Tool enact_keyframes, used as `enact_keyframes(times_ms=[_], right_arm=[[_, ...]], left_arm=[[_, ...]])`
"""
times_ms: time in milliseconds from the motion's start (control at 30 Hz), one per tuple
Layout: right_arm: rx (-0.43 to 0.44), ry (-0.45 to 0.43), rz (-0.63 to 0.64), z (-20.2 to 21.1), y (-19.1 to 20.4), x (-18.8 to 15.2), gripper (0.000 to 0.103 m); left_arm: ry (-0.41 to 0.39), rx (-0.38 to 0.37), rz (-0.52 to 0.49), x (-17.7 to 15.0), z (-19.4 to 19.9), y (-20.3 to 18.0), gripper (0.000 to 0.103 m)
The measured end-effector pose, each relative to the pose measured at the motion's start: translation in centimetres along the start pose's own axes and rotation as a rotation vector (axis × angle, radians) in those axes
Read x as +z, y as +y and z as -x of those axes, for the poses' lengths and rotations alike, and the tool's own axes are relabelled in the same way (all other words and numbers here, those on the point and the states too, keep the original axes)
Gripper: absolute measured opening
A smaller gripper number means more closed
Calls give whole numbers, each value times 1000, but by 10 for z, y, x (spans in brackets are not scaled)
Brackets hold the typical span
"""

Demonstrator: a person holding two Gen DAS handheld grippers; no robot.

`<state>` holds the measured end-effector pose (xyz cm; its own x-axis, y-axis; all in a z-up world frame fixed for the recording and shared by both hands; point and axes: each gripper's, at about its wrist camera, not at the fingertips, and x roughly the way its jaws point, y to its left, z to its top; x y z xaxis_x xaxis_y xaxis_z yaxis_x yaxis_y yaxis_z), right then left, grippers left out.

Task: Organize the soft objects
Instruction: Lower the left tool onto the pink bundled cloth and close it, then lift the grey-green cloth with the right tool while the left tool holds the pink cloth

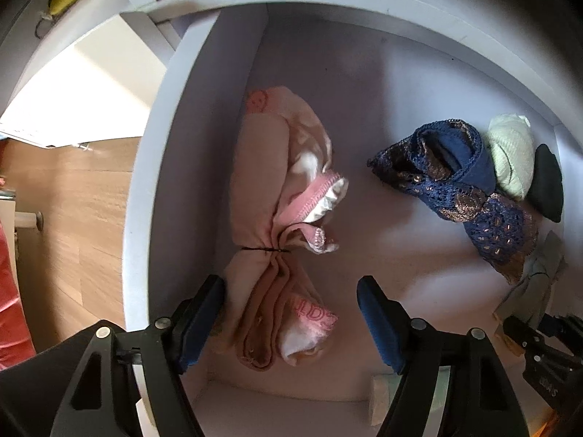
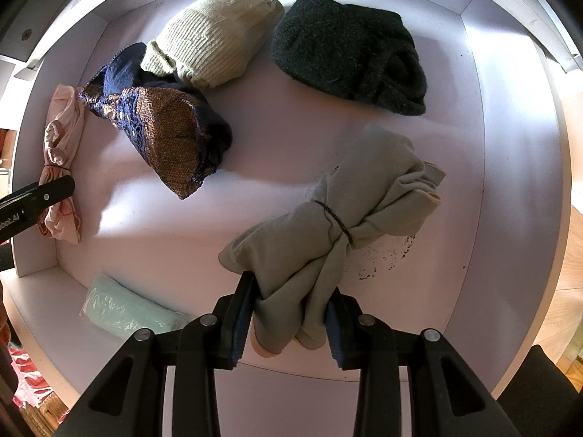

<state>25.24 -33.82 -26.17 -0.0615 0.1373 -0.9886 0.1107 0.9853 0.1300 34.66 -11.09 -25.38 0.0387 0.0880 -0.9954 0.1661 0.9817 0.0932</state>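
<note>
In the left wrist view my left gripper [image 1: 289, 291] points down into a white drawer [image 1: 164, 145]. Its jaws stand apart astride the lower end of a pink cloth bundle [image 1: 262, 182] tied with a thin black band. The left pad is close against the cloth and the right pad is clear of it. In the right wrist view my right gripper [image 2: 291, 284] is shut on the end of a grey-green cloth bundle [image 2: 328, 225], also banded, which lies on the drawer floor. The pink bundle [image 2: 62, 138] shows against the drawer's left wall, with a left finger [image 2: 36, 196] over it.
A blue lace piece with copper patches [image 2: 164, 123], a cream knit roll [image 2: 215, 36] and a dark knit roll [image 2: 349, 51] lie toward the back. A mint packet [image 2: 127, 313] rests by the front wall. Wooden floor [image 1: 73, 200] shows left of the drawer.
</note>
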Motion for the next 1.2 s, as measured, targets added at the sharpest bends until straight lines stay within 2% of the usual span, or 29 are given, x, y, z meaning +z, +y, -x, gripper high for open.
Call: enact_keyframes(times_ms=[367, 633, 667, 733, 833, 933, 1033, 1200], right_arm=[[3, 1, -6, 2, 0, 1, 35], [31, -9, -42, 3, -7, 0, 35], [39, -8, -51, 3, -9, 0, 35], [60, -2, -73, 3, -13, 0, 35], [104, 10, -122, 1, -25, 0, 32], [111, 25, -138, 3, -30, -1, 29], [109, 30, -138, 6, -29, 2, 27], [135, 15, -186, 14, -37, -4, 25]], left_arm=[[3, -30, -113, -6, -13, -25, 74], [24, -33, -39, -4, -29, -5, 74], [30, -33, -39, -5, -31, -3, 73], [38, -22, -51, -7, -35, -3, 63], [34, -13, -62, -8, -34, -10, 55], [32, -9, -58, -7, -30, -12, 48], [33, -3, -56, -8, -32, -11, 44], [34, -4, -50, -10, -37, -14, 43]])
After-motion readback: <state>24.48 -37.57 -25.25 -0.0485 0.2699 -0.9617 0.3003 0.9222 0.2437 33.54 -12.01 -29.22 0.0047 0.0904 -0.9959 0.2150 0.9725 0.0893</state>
